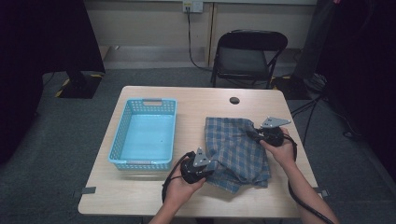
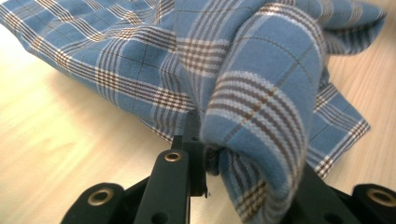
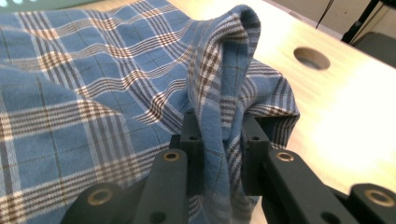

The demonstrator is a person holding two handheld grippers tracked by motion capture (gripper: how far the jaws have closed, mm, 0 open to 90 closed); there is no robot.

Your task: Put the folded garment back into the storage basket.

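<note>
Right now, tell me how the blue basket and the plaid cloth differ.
The blue basket is stiff, plain light blue with latticed walls; the plaid cloth is soft, blue with brown and white checks. The basket sits untouched at the table's left; the cloth lies rumpled at the right, pinched by the left gripper and right gripper. Both are blue and lie on the table.

No readable text, labels or numbers anywhere.
</note>
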